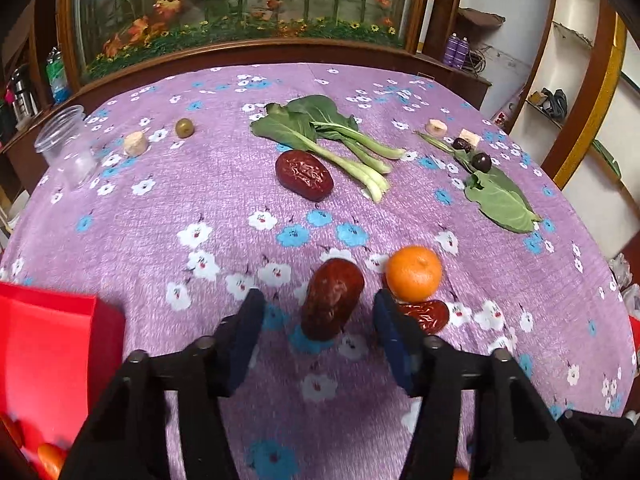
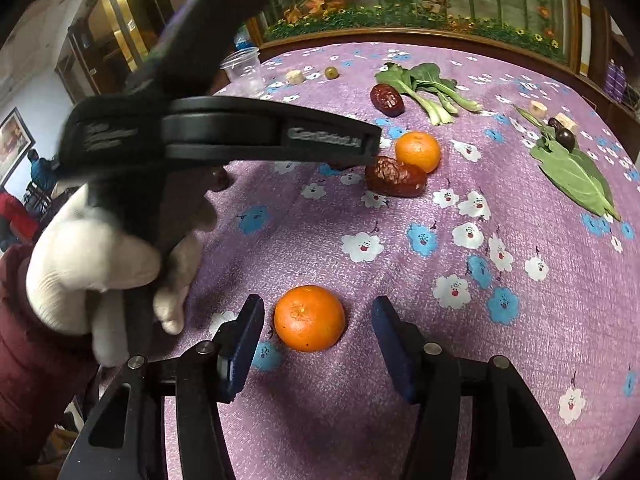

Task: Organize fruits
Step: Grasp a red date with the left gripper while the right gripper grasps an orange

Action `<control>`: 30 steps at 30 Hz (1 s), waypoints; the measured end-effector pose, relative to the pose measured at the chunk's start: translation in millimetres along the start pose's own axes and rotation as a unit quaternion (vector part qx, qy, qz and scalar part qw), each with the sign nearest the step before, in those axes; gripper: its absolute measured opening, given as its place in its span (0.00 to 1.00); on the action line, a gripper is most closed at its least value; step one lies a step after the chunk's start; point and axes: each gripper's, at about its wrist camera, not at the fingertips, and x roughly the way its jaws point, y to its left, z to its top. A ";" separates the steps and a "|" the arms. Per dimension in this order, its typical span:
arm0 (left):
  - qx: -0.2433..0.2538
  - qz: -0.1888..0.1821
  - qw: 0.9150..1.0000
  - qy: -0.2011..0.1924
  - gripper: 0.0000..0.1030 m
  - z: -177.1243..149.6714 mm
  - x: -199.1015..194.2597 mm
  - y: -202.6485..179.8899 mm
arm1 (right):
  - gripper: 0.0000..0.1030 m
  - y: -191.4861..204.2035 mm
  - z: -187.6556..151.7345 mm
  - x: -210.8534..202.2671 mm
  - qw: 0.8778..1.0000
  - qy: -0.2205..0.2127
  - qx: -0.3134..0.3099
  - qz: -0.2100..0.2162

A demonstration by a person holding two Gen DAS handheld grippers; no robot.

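Observation:
My left gripper (image 1: 318, 312) is open, its fingers on either side of a red date (image 1: 332, 300) lying on the purple flowered cloth. A tangerine (image 1: 414, 271) and a second date (image 1: 426, 316) lie just to its right. A third date (image 1: 304, 175) lies farther back by the greens. My right gripper (image 2: 318, 320) is open around another tangerine (image 2: 309, 317), not touching it. The left gripper's body (image 2: 224, 132) crosses the right wrist view, with the date pair (image 2: 394, 178) and far tangerine (image 2: 418, 151) beyond it.
A red box (image 1: 52, 344) with small orange fruits sits at the near left. A clear plastic cup (image 1: 66, 146), banana pieces (image 1: 135, 143), a green fruit (image 1: 184, 127), bok choy (image 1: 332, 136), a loose leaf (image 1: 500, 200) and dark fruits (image 1: 481, 162) lie farther back.

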 end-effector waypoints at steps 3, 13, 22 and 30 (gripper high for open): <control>-0.003 -0.012 1.000 0.009 0.43 2.2 9.6 2.8 | 0.59 4.0 0.2 0.9 1.000 0.004 -0.013 -0.007; -0.010 -0.021 1.000 0.000 0.28 -6.4 3.8 -1.5 | 0.36 10.4 -0.2 2.2 0.999 0.004 -0.034 -0.023; -0.065 -0.051 0.996 -0.035 0.28 -18.8 -46.8 17.2 | 0.36 15.9 -1.9 -18.6 1.000 -0.017 -0.021 -0.012; -0.078 -0.061 0.990 -0.095 0.28 -33.9 -119.1 21.9 | 0.36 39.2 -0.8 -49.6 0.998 -0.057 -0.031 -0.004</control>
